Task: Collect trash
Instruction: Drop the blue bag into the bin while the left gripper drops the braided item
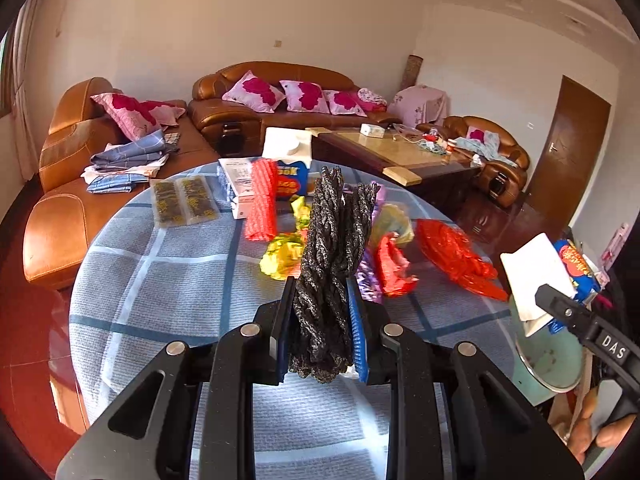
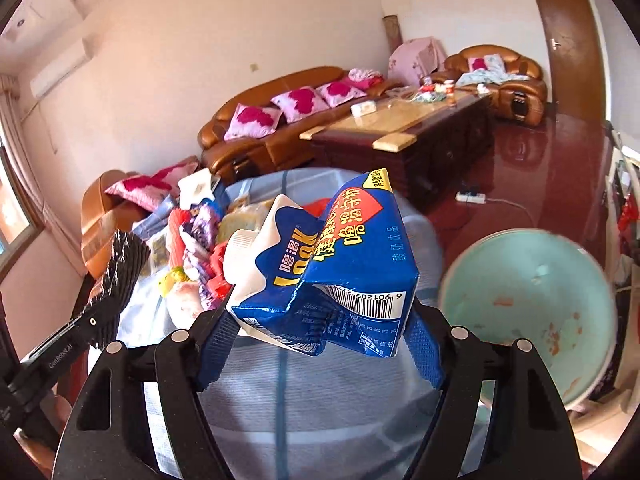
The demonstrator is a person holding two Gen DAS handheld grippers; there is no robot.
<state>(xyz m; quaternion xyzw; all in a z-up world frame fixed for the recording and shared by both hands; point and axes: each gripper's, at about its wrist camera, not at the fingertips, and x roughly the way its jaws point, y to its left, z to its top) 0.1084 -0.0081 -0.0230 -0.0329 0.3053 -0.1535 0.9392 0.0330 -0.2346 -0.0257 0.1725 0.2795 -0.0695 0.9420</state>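
My left gripper (image 1: 320, 320) is shut on a black glittery twisted packet (image 1: 332, 264), held upright above the round table with the blue checked cloth (image 1: 160, 288). My right gripper (image 2: 320, 344) is shut on a crushed blue and white milk carton (image 2: 332, 264), held above the table's right side, next to a pale green basin (image 2: 532, 312). The right gripper and its carton also show at the right of the left wrist view (image 1: 560, 276). The left gripper with the black packet shows at the left of the right wrist view (image 2: 120, 276).
Loose trash lies on the table: a yellow wrapper (image 1: 282, 256), red wrappers (image 1: 394, 268), a red plastic bag (image 1: 456, 260), a red mesh sleeve (image 1: 262, 204), a flat seaweed packet (image 1: 184, 200), another milk carton (image 1: 288, 160). Brown sofas (image 1: 272, 96) and a coffee table (image 1: 400, 152) stand behind.
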